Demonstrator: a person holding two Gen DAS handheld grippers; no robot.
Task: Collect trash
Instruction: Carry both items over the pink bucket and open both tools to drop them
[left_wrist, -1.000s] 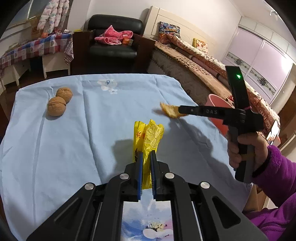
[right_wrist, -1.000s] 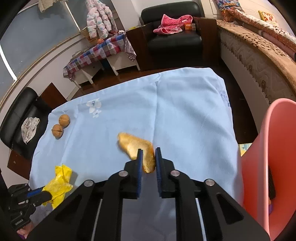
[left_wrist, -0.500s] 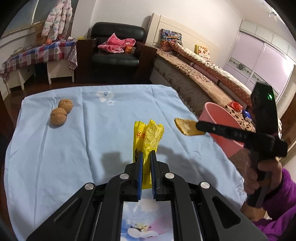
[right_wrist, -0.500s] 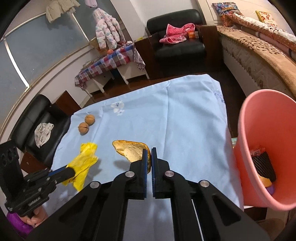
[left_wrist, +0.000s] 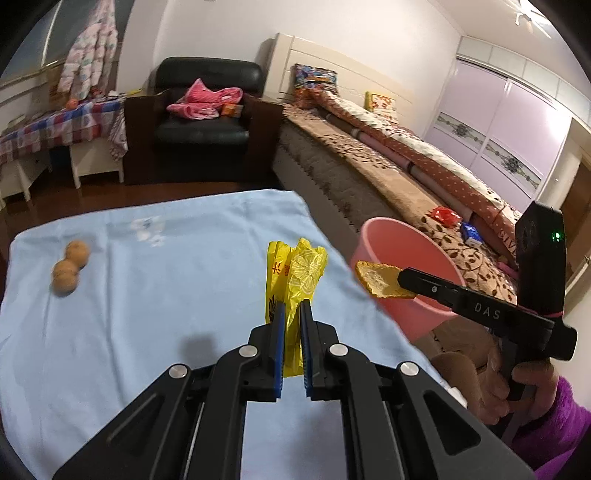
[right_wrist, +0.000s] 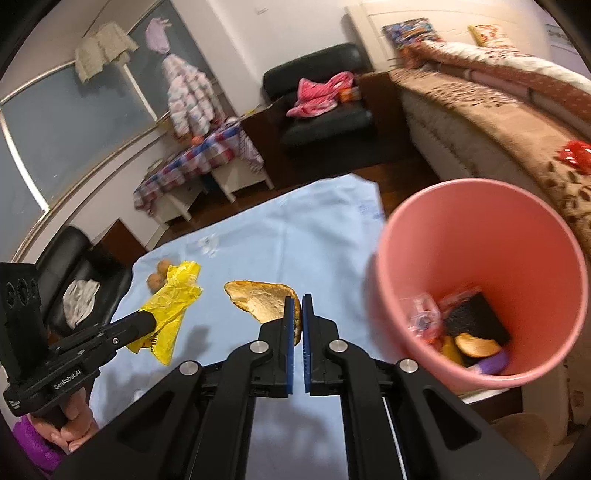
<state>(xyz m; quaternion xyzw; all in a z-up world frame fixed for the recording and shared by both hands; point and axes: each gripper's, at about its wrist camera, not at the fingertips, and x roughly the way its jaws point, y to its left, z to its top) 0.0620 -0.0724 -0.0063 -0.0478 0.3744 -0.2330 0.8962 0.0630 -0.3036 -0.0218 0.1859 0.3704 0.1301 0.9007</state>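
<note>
The left gripper (left_wrist: 291, 310) is clamped on a crumpled yellow wrapper (left_wrist: 293, 277), which sticks up and forward from between its blue pads, lifted above the light blue tablecloth (left_wrist: 147, 295). The right gripper (right_wrist: 297, 306) is pinched nearly closed on one edge of a golden peel-like scrap (right_wrist: 258, 301), which juts out to the left of its fingertips.

Only the right wrist view looks into the pink bin (right_wrist: 480, 206), just to the right of the right gripper: at its bottom lie a dark block, another orange scrap, something purple and blurred bits too smeared to name. The left wrist view shows the bin only from outside, ahead and to the right of the left gripper, with the scrap held in front of its rim. That view alone shows the two walnuts (left_wrist: 68, 267) fully, far to the left of the left gripper; in the right view the wrapper partly hides them.

Writing: "DAS" on the right gripper's arm in the left view, "GenRobot.AI" on the left gripper's body in the right view. The wrapper carries red characters and a lemon-slice print; the characters are too small to read.
</note>
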